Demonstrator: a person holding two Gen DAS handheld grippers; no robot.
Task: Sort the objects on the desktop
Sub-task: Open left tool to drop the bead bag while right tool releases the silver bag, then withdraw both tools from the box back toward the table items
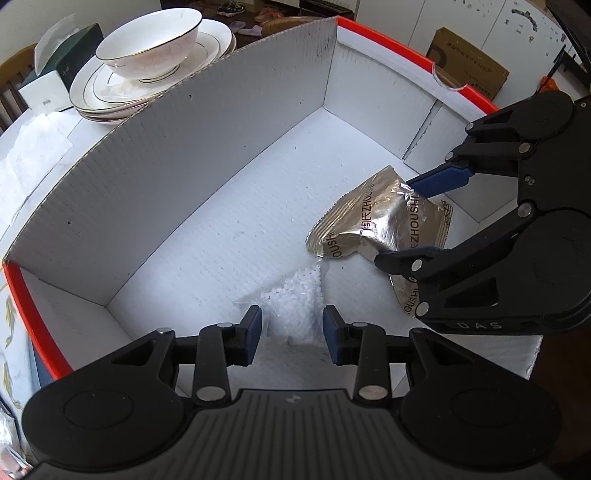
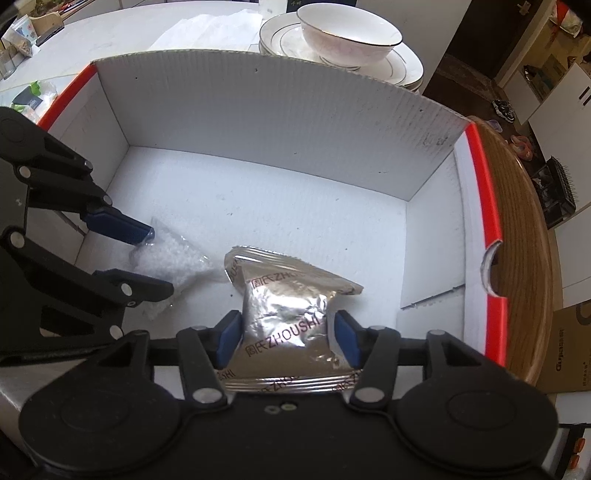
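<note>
A white corrugated box [image 1: 221, 122] with a red rim holds two things on its floor. A clear bag of white pellets [image 1: 295, 299] lies between the blue pads of my left gripper [image 1: 293, 332], which is shut on it. From the right wrist that bag [image 2: 173, 262] and the left gripper [image 2: 160, 260] show at the left of the box [image 2: 258, 99]. A silver foil packet [image 2: 284, 310] printed ZHOUSHI rests on the floor between the pads of my right gripper [image 2: 288, 339]; a slim gap shows at the right pad, so it is open. The left wrist view shows the packet [image 1: 369, 218] and right gripper [image 1: 394, 221].
Behind the box stands a stack of white plates with a gold-rimmed bowl [image 1: 147, 48] [image 2: 347, 33] on top. A dark green tissue box [image 1: 74, 48] and white paper sheets [image 2: 210, 29] lie nearby. A wooden table edge [image 2: 517, 240] curves right of the box; a brown carton [image 1: 469, 62] stands beyond.
</note>
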